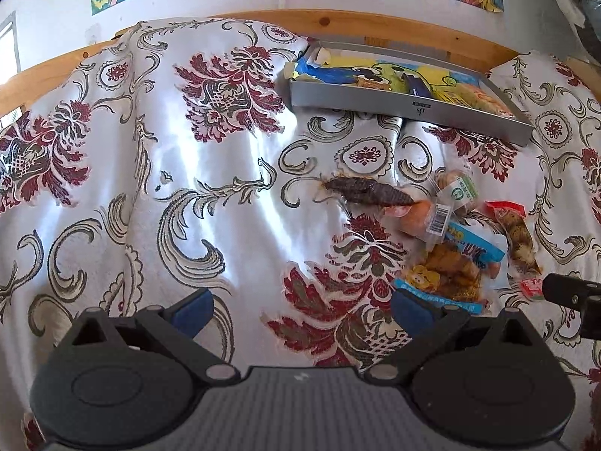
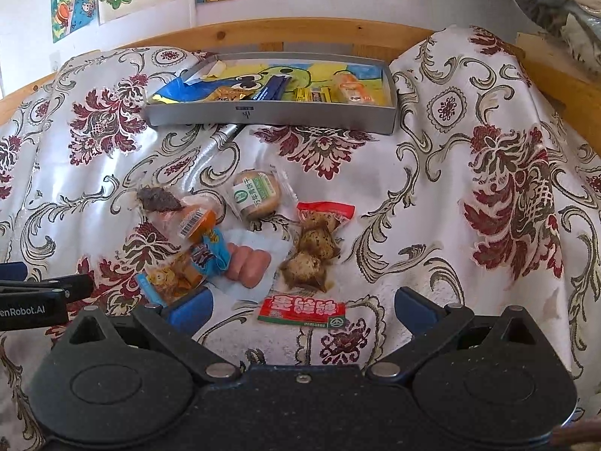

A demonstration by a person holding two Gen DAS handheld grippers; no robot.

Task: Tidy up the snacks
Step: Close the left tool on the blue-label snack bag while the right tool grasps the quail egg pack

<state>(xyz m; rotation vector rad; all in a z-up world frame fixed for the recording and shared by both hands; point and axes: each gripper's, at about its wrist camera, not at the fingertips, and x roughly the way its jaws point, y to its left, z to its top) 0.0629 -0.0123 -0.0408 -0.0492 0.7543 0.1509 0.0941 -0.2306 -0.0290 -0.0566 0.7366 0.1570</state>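
Note:
A grey tray (image 2: 270, 115) (image 1: 409, 107) at the back of the cloth holds several wrapped snacks. In front of it lies a loose pile: a round cake packet (image 2: 256, 195) (image 1: 456, 189), a dark dried snack (image 2: 157, 200) (image 1: 370, 191), an orange packet (image 2: 195, 223) (image 1: 420, 220), pink sausages (image 2: 249, 263), a clear bag of brown lumps (image 2: 315, 244) (image 1: 520, 238) and a red sachet (image 2: 302, 311). My right gripper (image 2: 303, 306) hovers open just before the red sachet. My left gripper (image 1: 302, 310) is open over bare cloth, left of the pile.
A floral satin cloth (image 1: 188, 173) covers the surface, wrinkled and raised in folds. A wooden rail (image 2: 300, 32) runs along the back under a wall with drawings. The other gripper's black body (image 2: 33, 300) juts in at the left of the right wrist view.

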